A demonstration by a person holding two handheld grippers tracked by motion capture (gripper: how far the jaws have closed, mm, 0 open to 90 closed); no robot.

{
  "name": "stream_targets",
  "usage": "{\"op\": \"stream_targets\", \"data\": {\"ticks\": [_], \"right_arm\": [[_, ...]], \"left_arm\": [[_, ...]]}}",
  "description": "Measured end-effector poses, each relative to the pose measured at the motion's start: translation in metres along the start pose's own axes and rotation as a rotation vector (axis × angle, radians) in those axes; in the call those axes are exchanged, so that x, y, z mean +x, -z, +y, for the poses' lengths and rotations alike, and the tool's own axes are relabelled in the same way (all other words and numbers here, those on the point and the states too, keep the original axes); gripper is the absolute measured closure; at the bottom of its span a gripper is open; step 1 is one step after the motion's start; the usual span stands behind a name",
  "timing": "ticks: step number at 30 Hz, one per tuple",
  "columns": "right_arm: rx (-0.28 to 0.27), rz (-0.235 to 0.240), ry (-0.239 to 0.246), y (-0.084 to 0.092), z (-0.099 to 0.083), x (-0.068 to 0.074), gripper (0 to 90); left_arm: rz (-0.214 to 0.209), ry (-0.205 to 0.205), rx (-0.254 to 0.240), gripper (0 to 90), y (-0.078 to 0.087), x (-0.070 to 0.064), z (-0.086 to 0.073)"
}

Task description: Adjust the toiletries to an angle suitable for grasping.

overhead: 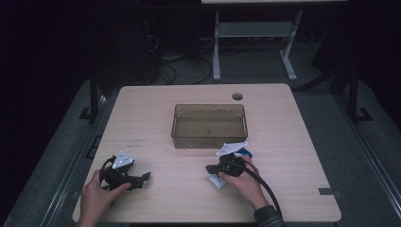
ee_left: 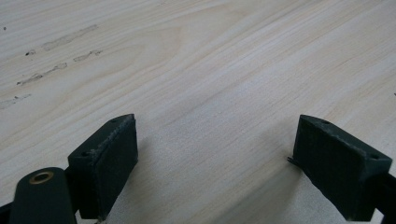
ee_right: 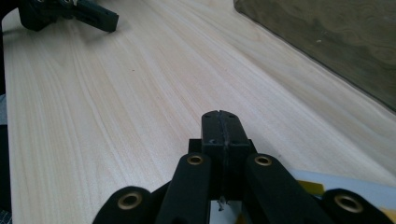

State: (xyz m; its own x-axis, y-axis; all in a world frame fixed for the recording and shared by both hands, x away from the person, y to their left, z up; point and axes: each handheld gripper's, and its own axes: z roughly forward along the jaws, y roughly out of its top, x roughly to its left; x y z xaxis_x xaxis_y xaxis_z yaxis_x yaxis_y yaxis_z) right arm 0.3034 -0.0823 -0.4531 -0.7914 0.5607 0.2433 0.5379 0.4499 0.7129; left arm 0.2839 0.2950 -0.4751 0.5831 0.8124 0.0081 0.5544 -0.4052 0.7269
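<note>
The left claw [overhead: 142, 178] rested low on the near-left part of the worktop [overhead: 142, 118], jaws spread wide with bare wood between them. The right claw [overhead: 210, 168] sat over the near-centre of the worktop, its 2 jaws clenched flat together, nothing between them. Just beneath the right hand [overhead: 246, 182] lay a white box [overhead: 216, 182], touching the worktop below the claw's body, with a blue thing [overhead: 246, 152] just behind that hand. The brown see-through tub [overhead: 209, 126] stood at mid-worktop, just beyond the right claw and well apart from the left one.
</note>
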Motion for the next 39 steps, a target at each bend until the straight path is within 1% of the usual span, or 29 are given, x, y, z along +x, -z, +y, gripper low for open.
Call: {"op": "stream_targets", "data": {"ticks": [7,18,20,39], "right_arm": [[0.028,0.006,0.011,-0.006,-0.001,0.002,90.0],[0.045,0.014,0.019,-0.008,-0.003,0.005,90.0],[0.044,0.013,0.026,-0.008,-0.003,0.005,90.0],[0.05,0.023,0.014,0.003,-0.014,0.01,90.0]], "left_arm": [[0.0,0.0,0.0,12.8,0.0,0.0,0.0],[0.0,0.0,0.0,12.8,0.0,0.0,0.0],[0.0,0.0,0.0,12.8,0.0,0.0,0.0],[0.0,0.0,0.0,12.8,0.0,0.0,0.0]]}}
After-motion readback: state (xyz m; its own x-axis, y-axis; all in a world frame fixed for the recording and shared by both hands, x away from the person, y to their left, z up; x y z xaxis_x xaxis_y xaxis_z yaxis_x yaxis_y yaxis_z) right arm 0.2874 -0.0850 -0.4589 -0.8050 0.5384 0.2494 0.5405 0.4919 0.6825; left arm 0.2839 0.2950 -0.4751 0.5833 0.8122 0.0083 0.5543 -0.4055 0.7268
